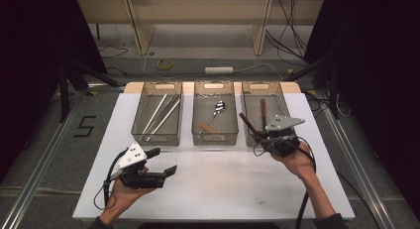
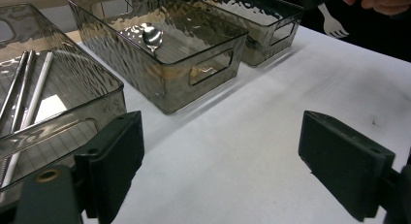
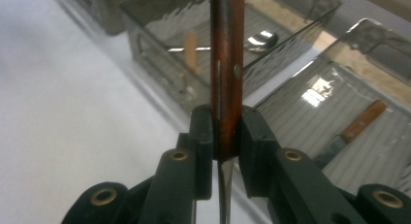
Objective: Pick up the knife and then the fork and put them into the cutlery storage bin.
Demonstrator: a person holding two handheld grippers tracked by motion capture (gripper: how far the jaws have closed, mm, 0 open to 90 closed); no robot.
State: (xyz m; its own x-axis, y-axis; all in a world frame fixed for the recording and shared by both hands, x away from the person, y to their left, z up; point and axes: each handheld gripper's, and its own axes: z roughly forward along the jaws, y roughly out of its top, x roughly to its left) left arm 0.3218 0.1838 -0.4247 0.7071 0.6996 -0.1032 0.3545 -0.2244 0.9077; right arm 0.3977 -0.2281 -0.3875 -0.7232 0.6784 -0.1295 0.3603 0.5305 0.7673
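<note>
Right gripper [image 1: 258, 135]: pinching a knife [image 3: 226, 64] by its wooden handle, jaws pressed against both sides, the metal blade running down between them.
Where the knife is: hanging at the near edge of the right bin [image 1: 280, 97], handle slanting up and away toward the middle bin [image 1: 214, 135]; not yet set down.
Why held so: a grip on the handle is keeping the blade clear of the pads, and, as I judge it, the knife is heading for the right bin, where another wooden-handled knife [image 3: 356, 127] is already lying.
Left gripper [image 1: 166, 162]: spread wide and holding nothing, waiting low over the bare white surface [image 1: 223, 179], apart from the work.
Around: the left bin [image 1: 157, 135] is holding long metal rods [image 1: 161, 112]; the middle bin is holding a spoon [image 1: 218, 108] and a small wooden piece [image 1: 209, 128].
In the way: the right bin's near wall is standing just beside the knife; the knife already lying there is taking up part of the floor.
</note>
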